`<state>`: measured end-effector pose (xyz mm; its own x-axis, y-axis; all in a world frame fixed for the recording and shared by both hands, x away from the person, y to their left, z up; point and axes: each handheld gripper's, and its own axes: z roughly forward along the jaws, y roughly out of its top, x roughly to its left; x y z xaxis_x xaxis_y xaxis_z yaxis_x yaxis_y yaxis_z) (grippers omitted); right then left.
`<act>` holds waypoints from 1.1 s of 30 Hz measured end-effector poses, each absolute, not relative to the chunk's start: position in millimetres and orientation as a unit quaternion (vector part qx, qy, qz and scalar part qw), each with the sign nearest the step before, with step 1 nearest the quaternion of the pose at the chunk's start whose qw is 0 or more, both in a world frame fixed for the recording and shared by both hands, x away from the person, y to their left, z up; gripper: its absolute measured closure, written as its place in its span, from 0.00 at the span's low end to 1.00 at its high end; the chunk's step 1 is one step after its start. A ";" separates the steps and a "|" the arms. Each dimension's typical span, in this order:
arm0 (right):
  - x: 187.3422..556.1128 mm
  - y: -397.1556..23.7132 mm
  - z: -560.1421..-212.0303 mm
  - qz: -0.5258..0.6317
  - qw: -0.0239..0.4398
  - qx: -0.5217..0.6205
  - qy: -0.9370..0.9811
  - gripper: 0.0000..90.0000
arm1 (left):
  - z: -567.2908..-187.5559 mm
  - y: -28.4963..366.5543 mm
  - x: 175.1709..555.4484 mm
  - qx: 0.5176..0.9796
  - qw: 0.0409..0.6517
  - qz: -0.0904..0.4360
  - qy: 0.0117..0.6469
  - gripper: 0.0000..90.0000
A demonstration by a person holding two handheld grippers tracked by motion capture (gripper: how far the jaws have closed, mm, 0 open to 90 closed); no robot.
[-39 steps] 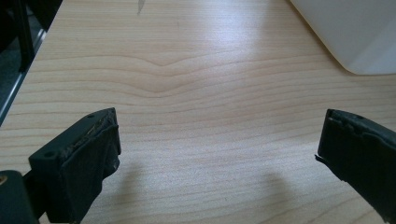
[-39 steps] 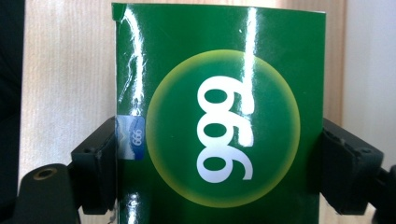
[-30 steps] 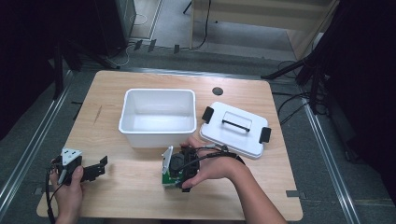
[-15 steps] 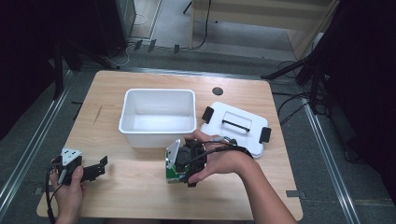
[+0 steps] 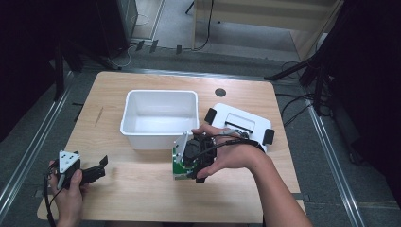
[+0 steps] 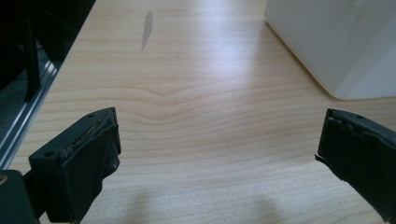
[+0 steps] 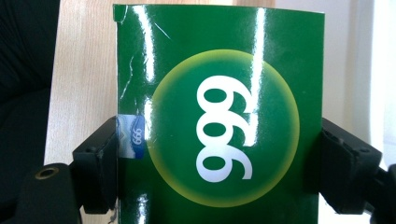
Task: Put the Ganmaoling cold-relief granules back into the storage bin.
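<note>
Wooden table (image 5: 142, 189): right gripper (image 5: 182, 163) raised, clamping green box (image 7: 219, 116); left gripper (image 5: 97, 170) low, jaws apart.

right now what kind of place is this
Likely a lab recording station: a lone wooden table ringed by metal floor rails, loose cables on grey flooring, and a hand-held gripper with camera.

Right claw (image 5: 182, 163) clamped, left claw (image 5: 100, 165) agape
</note>
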<state>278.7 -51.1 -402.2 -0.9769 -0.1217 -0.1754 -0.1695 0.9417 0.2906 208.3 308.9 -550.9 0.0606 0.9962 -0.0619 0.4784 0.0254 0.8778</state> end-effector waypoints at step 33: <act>312.0 -56.1 -346.8 0.149 0.079 -0.063 0.984 0.18 | -550.6 309.4 209.0 0.600 0.411 0.348 0.591 0.00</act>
<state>312.0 -56.1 -346.8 -0.9796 -0.0993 -0.1746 -0.1466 0.9477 0.2836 209.0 309.4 -550.6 0.0582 0.9960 -0.0673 0.4236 0.0364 0.9051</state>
